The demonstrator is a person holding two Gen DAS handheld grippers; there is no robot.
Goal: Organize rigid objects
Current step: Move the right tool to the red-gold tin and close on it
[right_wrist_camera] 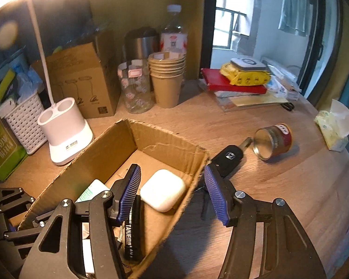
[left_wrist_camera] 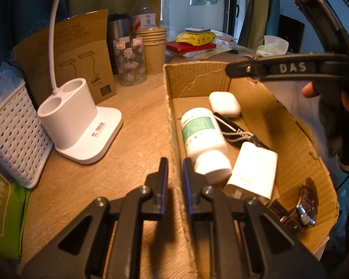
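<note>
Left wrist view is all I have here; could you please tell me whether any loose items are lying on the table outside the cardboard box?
Observer: Yes, a car key lies on the table just past the far right corner of the cardboard box.
Operator: Thank you; is anything else near it?
Observer: A small can lies on its side right beside the key's blade.
Operator: Is the right gripper holding anything?
Observer: No, the right gripper is open and empty, its fingers straddling the box's right wall.
</note>
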